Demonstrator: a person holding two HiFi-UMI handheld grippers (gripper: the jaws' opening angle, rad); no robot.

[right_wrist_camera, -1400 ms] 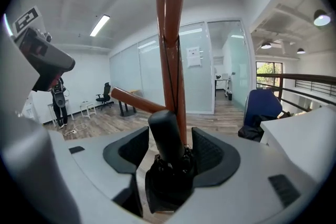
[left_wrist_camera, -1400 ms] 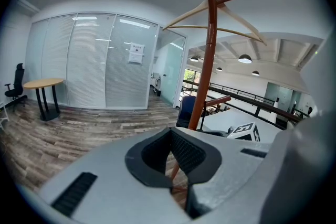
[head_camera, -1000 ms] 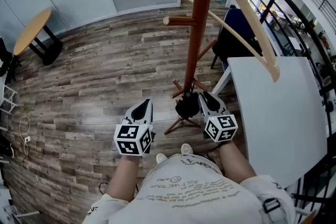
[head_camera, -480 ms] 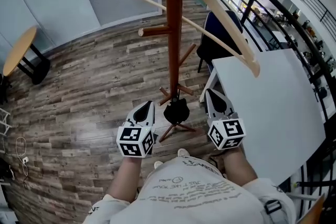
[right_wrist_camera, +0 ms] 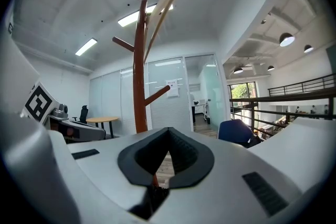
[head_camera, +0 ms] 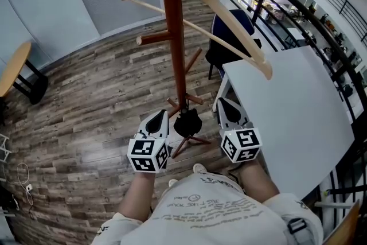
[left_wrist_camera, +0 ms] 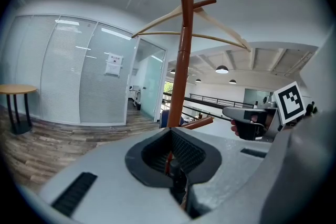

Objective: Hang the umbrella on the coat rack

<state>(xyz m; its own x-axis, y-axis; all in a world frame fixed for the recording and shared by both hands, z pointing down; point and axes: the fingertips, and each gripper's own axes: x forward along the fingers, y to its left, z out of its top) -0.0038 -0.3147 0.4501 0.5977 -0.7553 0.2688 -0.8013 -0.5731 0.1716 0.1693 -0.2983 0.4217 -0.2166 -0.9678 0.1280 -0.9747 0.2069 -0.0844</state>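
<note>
Black umbrella (head_camera: 187,122) now hangs low on the coat rack (head_camera: 174,43) by itself: your right claw (head_camera: 221,104), which was on it a second ago, has let go, drawn aside and clenched empty. Your left claw (head_camera: 160,115) is clenched empty too. The hanging looks done; you can back away.

Looks along the left tool (left_wrist_camera: 171,139), jaws pressed together, toward the coat rack (left_wrist_camera: 184,60) standing upright ahead with a wooden hanger (left_wrist_camera: 157,22) across its top. Catches the right tool (left_wrist_camera: 236,113) at the right and a round table (left_wrist_camera: 18,89) far left.
</note>
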